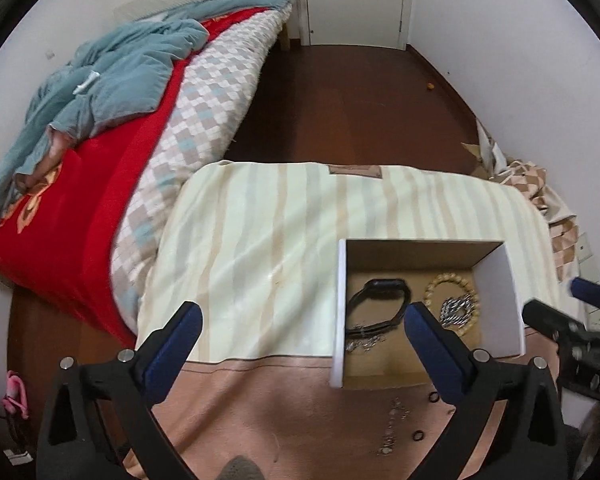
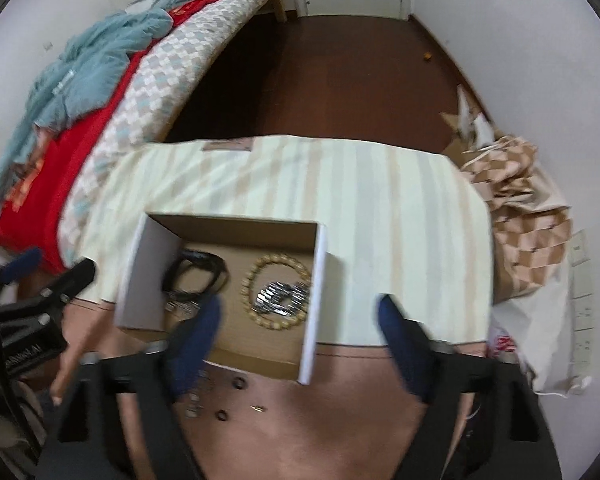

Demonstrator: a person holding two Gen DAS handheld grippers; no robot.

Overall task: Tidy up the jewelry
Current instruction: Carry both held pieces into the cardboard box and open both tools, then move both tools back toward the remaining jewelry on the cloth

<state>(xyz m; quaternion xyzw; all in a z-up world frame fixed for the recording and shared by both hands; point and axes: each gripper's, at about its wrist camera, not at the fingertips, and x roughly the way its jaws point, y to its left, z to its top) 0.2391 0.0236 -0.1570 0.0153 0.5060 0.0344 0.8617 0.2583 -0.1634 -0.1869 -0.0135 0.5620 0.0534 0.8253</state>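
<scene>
An open cardboard box [image 1: 504,280] [image 2: 140,276] sits on the cloth-covered table. Inside lie a black watch [image 1: 380,296] [image 2: 196,272], a beaded wooden bracelet [image 1: 456,284] [image 2: 276,264] and a silver metal chain bracelet [image 1: 454,310] [image 2: 280,298]. In front of the box lie small black rings [image 1: 419,436] [image 2: 240,383], a thin chain [image 1: 394,426] and a small gold piece [image 2: 257,409]. My left gripper [image 1: 302,320] is open and empty, left of and over the box's near left corner. My right gripper [image 2: 300,314] is open and empty above the box's near right side.
The table has a striped cream cloth [image 1: 260,220] and a pink-brown front part [image 2: 340,420]. A bed with red and checked covers [image 1: 100,184] stands to the left. Crumpled checked cloth and bags [image 2: 524,216] lie to the right. Brown floor [image 1: 340,100] lies beyond.
</scene>
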